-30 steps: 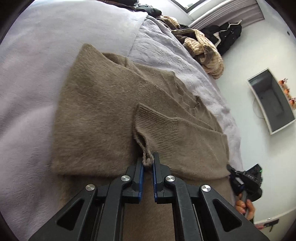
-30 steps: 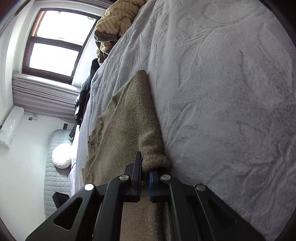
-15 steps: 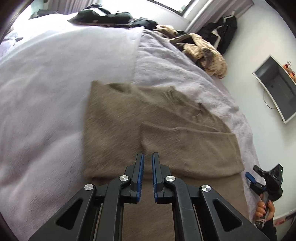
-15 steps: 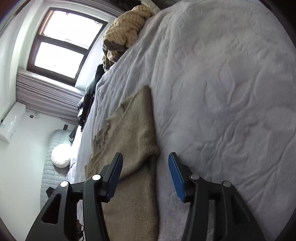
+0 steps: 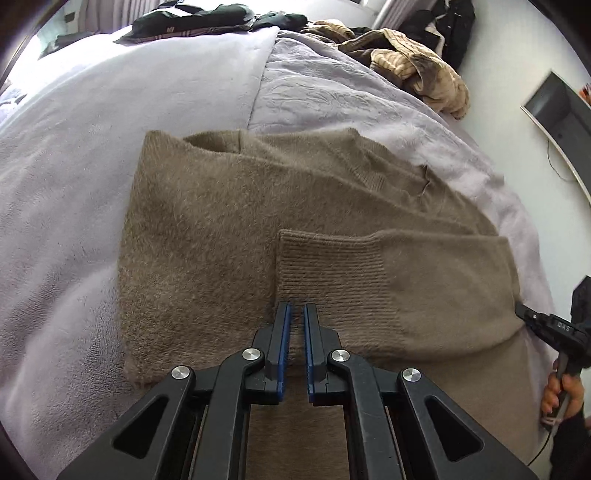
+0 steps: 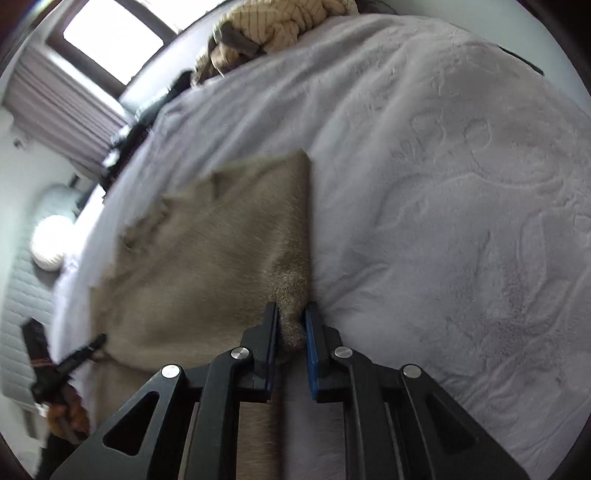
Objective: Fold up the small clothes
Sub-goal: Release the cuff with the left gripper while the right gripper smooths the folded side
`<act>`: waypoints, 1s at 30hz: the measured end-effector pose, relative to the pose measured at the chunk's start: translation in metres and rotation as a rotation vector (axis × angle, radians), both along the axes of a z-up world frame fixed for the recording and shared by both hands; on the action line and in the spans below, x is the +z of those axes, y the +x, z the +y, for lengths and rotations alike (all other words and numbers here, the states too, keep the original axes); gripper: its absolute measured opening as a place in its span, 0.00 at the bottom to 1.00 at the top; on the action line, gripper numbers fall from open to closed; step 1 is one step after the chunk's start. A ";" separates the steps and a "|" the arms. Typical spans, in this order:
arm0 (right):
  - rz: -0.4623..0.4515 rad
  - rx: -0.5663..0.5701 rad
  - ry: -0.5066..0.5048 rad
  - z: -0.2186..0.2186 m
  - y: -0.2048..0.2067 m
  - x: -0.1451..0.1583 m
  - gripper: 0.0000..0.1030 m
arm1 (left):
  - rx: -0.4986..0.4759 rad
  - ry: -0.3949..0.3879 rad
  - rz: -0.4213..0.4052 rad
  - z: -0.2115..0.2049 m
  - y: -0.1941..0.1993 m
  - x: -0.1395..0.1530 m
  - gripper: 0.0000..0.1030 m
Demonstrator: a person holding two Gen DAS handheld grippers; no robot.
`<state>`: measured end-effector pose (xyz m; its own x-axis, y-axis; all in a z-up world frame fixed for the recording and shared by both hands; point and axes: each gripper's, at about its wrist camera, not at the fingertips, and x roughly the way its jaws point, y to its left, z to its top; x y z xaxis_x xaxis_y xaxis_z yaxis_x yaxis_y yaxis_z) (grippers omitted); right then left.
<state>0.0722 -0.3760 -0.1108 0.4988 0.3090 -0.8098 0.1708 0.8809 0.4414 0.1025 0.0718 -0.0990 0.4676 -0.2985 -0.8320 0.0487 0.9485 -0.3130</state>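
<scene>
A pale lavender bedspread (image 5: 332, 96) fills most of both views, with a smoother blanket (image 5: 122, 110) of like colour overlapping its far left part. Wide bare bedding lies to the left of the garment in the left wrist view and to the right of it in the right wrist view. At the far edge of the bed sits a heap of tan striped clothes (image 5: 417, 66), with dark clothes (image 5: 192, 22) beside it; both are well apart from the work.

The brown sweater (image 5: 229, 229) lies flat near the bed's near edge, partly folded, one sleeve laid across the body with its ribbed cuff (image 5: 328, 266) on top. Its right edge runs straight in the right wrist view.

The left gripper (image 5: 295, 314) sits just at the cuff's near edge, jaws drawn close with a thin gap; whether they pinch any knit cannot be told. The right gripper (image 6: 290, 317) has its jaws narrowly apart around a bunched fold at the sweater's right edge, fabric filling the gap between them.
</scene>
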 end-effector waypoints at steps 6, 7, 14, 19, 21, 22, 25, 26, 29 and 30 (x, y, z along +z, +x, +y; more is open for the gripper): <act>-0.018 -0.074 0.077 -0.011 -0.020 0.006 0.21 | 0.025 0.036 0.008 0.014 -0.012 0.007 0.09; -0.020 -0.084 0.074 -0.010 -0.024 0.009 0.21 | 0.031 0.041 0.005 0.016 -0.015 0.010 0.09; -0.145 -0.030 -0.023 0.027 -0.041 0.053 0.24 | 0.033 0.052 -0.028 0.011 -0.025 0.026 0.09; -0.115 0.070 -0.117 0.071 -0.017 0.047 0.25 | -0.002 0.092 -0.061 -0.013 -0.016 0.034 0.09; -0.053 0.066 -0.133 0.074 -0.008 0.028 0.25 | -0.014 0.164 -0.022 -0.022 -0.009 0.017 0.09; -0.018 0.059 -0.127 0.072 -0.006 0.017 0.24 | -0.015 0.172 -0.004 -0.022 -0.009 0.010 0.09; -0.031 0.053 -0.079 0.065 -0.014 0.012 0.24 | -0.019 0.163 -0.038 -0.021 -0.016 0.008 0.09; -0.028 0.061 -0.083 0.065 -0.015 0.014 0.24 | -0.020 0.163 -0.038 -0.020 -0.017 0.009 0.09; -0.025 0.071 -0.101 0.063 -0.023 0.020 0.25 | -0.012 0.153 -0.032 -0.017 -0.019 0.013 0.09; -0.025 0.072 -0.102 0.063 -0.027 0.022 0.25 | -0.007 0.146 -0.032 -0.016 -0.021 0.014 0.09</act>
<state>0.0457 -0.3133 -0.0886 0.4990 0.2609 -0.8264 0.0957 0.9312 0.3518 0.0815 0.0560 -0.0848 0.4929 -0.1790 -0.8515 0.0629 0.9834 -0.1704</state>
